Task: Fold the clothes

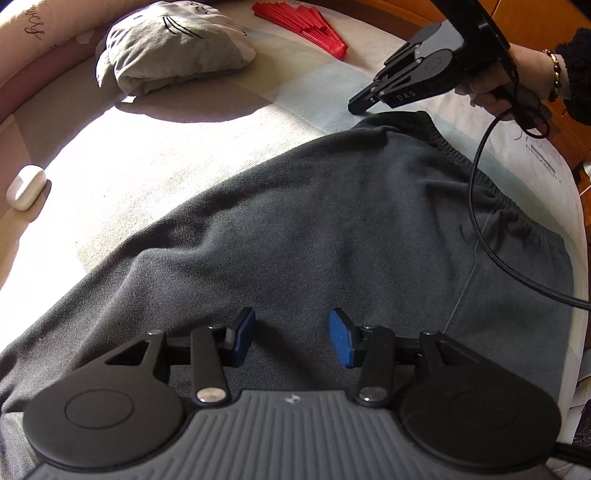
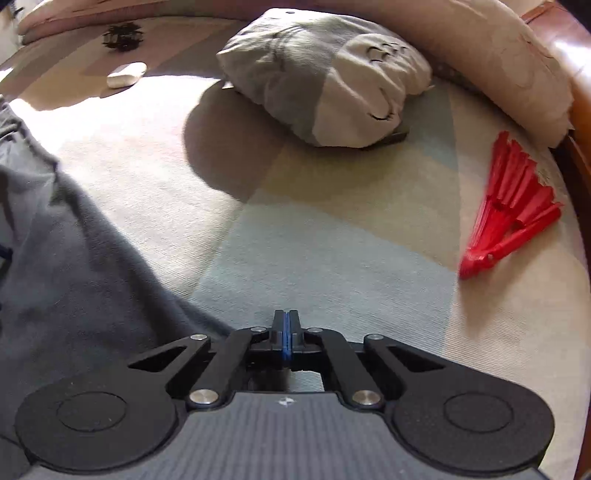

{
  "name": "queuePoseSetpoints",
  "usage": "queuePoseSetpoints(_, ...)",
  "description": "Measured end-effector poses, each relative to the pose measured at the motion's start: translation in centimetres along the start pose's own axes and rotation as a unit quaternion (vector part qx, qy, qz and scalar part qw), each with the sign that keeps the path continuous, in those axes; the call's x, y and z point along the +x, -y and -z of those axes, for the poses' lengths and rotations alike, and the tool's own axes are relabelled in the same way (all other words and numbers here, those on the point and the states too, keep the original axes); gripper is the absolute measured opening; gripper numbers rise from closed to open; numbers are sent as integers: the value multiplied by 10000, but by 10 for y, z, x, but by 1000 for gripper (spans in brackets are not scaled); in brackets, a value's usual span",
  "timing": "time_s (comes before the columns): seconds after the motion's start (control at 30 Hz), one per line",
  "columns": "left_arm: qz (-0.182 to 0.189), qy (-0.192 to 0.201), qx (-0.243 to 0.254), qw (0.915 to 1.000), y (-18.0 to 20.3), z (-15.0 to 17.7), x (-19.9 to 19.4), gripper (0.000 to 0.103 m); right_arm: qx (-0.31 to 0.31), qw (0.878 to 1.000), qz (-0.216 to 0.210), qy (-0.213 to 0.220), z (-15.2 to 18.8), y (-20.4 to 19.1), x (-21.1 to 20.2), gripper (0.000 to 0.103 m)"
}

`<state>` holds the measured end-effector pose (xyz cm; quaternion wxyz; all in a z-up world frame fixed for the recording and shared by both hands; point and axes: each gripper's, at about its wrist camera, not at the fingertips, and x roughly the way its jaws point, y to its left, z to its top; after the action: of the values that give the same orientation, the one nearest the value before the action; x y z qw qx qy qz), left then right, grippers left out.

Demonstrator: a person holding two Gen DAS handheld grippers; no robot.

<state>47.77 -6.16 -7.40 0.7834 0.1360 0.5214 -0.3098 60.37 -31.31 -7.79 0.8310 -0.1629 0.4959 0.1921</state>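
Note:
Dark grey sweatpants [image 1: 332, 229] lie spread on the pale striped bed cover [image 1: 155, 162], the ribbed waistband toward the far right. My left gripper [image 1: 291, 338] hovers over the middle of the fabric, open, its blue pads [image 1: 341, 339] apart with only flat cloth beneath. My right gripper [image 1: 361, 107] is shut, its tip at the far corner of the waistband. In the right wrist view the right gripper [image 2: 285, 332] shows its pads pressed together with no cloth seen between them. It sits over the bed cover [image 2: 332, 258], beside the sweatpants' edge [image 2: 74, 277].
A folded grey-and-white cushion with a drawn face [image 1: 173, 48] [image 2: 325, 74] lies at the back. A red folding fan [image 1: 303, 22] [image 2: 513, 206], a white earbud case [image 1: 26, 186] [image 2: 125, 74] and a black hair clip [image 2: 123, 35] rest on the cover. A black cable [image 1: 476, 221] hangs across the pants.

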Motion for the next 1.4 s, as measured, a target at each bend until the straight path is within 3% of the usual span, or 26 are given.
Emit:
queuePoseSetpoints(0.1,-22,165,-96,9998,-5,-2,-4,45,1004,9944,-246,228,3,24,-19,3)
queuePoseSetpoints(0.2,-43,327,-97,9994,-9,-5,-5,45,1262,9897,-503,452,18,13,-51,11)
queuePoseSetpoints(0.3,-101,337,-68,9994,-10,-10,0,45,1338,9883,-715,147,33,-6,-52,13)
queuePoseSetpoints(0.4,-117,349,-11,9993,-10,-15,6,45,1153,9918,-490,-272,42,-31,-27,13)
queuePoseSetpoints(0.57,-476,452,-68,9978,-19,-19,19,48,1504,9880,-218,290,23,-26,-7,13)
queuePoseSetpoints(0.73,-889,410,-306,9947,-29,-26,13,48,2020,9786,-85,395,7,-3,-6,17)
queuePoseSetpoints(0.8,-936,429,-351,9941,-31,-26,5,45,2056,9770,-92,548,12,-3,-26,27)
queuePoseSetpoints(0.9,-680,550,-311,9957,-31,-19,-7,46,1939,9780,-468,609,25,-17,-49,38)
queuePoseSetpoints(1.0,-663,353,-281,9968,-28,-11,-2,46,1611,9834,-802,252,33,-46,-42,39)
queuePoseSetpoints(1.07,-695,286,-303,9967,-27,-5,2,46,1449,9861,-810,104,33,-63,-23,39)
queuePoseSetpoints(1.17,-784,323,-380,9957,-29,-3,2,48,1418,9865,-678,451,16,-72,-5,49)
queuePoseSetpoints(1.27,-1029,310,-478,9931,-41,-8,1,48,1603,9832,-602,636,-7,-65,6,48)
queuePoseSetpoints(1.4,-1043,498,-659,9911,-52,-13,-15,47,1891,9784,-441,715,-11,-48,-12,48)
